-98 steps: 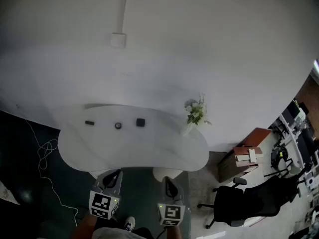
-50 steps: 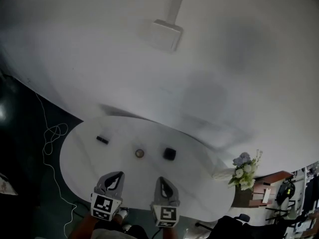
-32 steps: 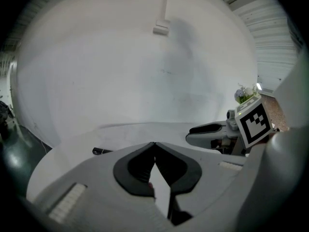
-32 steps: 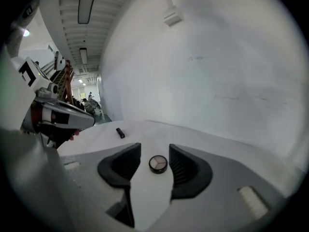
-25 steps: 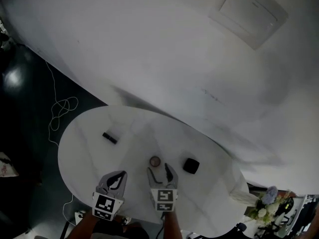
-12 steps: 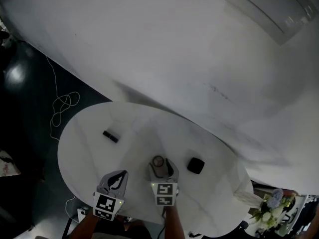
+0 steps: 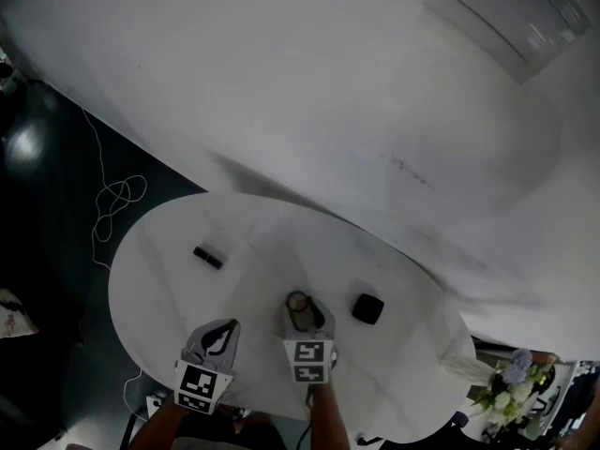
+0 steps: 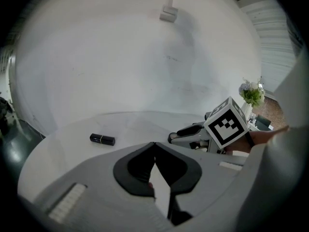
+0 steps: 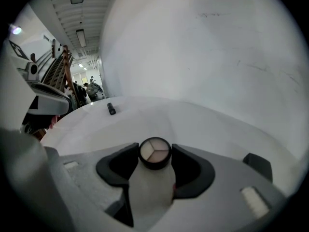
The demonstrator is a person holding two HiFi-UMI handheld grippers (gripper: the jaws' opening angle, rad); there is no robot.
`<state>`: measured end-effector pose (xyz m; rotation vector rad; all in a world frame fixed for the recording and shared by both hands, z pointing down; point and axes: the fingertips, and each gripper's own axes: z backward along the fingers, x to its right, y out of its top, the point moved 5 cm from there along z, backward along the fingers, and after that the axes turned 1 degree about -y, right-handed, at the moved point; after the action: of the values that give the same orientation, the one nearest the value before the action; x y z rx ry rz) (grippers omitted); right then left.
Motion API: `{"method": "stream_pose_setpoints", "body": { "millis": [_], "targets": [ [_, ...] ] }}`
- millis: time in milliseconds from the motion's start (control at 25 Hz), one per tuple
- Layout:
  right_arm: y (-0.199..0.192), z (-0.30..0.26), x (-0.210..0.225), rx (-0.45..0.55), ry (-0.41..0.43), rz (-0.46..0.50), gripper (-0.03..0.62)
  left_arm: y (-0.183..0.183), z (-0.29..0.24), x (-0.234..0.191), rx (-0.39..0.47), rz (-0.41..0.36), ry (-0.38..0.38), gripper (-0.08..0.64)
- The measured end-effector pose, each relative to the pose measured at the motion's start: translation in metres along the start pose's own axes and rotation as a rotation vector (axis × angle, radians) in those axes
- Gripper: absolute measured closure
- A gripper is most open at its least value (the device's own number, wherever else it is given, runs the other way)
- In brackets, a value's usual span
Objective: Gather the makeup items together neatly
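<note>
nearest the person, the left tongs (image 7: 221, 327) hover over the near edge of the white counter (image 7: 178, 293), just left of the round compact and a little nearer than it. their jaws are clenched tip to tip with nothing in them, as the left gripper view shows (image 8: 154, 144).

the right tongs (image 7: 302, 309) point down at the counter and have just been closing. the round compact (image 7: 298, 301) sits between their jaws. in the right gripper view the two dark pads (image 9: 135, 151) press on its black rim from either side, so the right tongs (image 9: 155, 155) are grasping the compact (image 9: 155, 151). its top shows three pale shades split like a pie. it rests on the counter near the middle of the near half.

a black square case (image 7: 367, 307) lies just right of the compact, apart from it. a black lipstick tube (image 7: 207, 257) lies on its side well to the left of the compact and farther from the person. both gripper views show it too (image 8: 102, 139) (image 9: 111, 108).

beyond the right end of the counter, far right of the compact, stands a bunch of flowers (image 7: 506, 387). a white cable (image 7: 114, 216) loops on the dark floor far to the left of the compact. behind everything rises a plain white wall with a flat box (image 7: 511, 12) on it.
</note>
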<state>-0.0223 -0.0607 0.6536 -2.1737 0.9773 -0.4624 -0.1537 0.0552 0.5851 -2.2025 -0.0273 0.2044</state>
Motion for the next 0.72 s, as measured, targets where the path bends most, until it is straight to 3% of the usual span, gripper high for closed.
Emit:
{"method": "stream_pose_setpoints", "body": {
  "millis": [360,720],
  "targets": [
    [0.031,0.037,0.001,0.077,-0.053,-0.004,0.377,0.021,0.007,-0.004,0.039,-0.023,-0.019,0.549],
    [0.037,0.1,0.015,0.14,-0.171,-0.055,0.377,0.047,0.008,0.026,0.084,-0.084,-0.118,0.549]
  ]
}}
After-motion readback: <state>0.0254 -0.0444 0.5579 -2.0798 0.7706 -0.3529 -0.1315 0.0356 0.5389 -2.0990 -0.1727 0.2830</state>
